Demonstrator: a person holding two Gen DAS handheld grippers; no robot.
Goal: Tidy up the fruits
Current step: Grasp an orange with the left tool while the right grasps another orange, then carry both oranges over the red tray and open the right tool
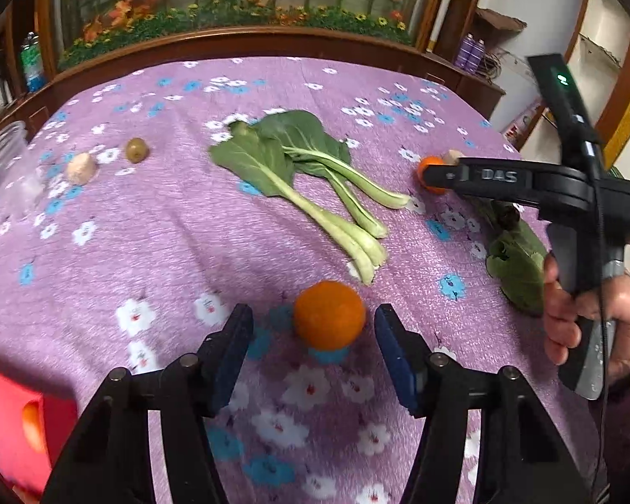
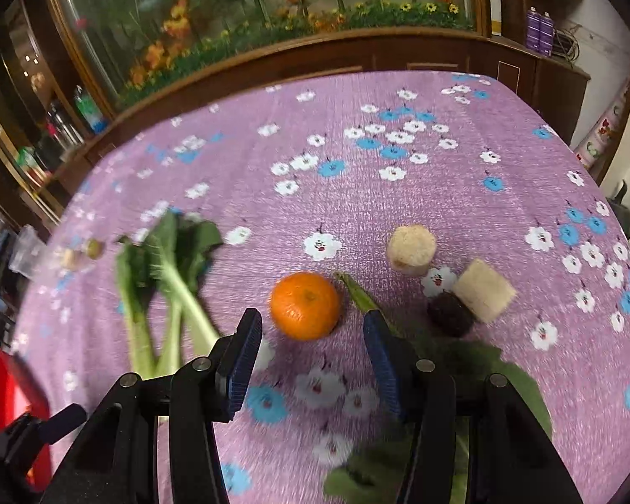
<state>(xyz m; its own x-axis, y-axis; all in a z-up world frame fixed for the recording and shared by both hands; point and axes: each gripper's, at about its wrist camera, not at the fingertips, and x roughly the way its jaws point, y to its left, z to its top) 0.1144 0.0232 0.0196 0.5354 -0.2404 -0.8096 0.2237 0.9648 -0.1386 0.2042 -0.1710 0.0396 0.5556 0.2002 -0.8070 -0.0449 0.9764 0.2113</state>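
Note:
In the left wrist view an orange (image 1: 329, 315) lies on the purple flowered tablecloth (image 1: 155, 227), just ahead of my open left gripper (image 1: 313, 327), between its fingertips' line. A second orange (image 2: 305, 305) lies just ahead of my open right gripper (image 2: 311, 336); it also shows far right in the left wrist view (image 1: 430, 166), behind the right gripper's finger (image 1: 479, 176). A kiwi (image 1: 137, 149) and a beige piece (image 1: 81, 168) lie at the far left. A dark fruit (image 2: 449, 314) sits right of the right gripper.
Bok choy leaves (image 1: 306, 176) lie mid-table, more greens (image 2: 462, 361) under the right gripper. Two beige blocks (image 2: 411, 248) (image 2: 485, 290) lie beyond it. A red basket (image 1: 17, 416) holding an orange stands at the near left. A clear plastic cup (image 1: 4, 164) lies at the left edge.

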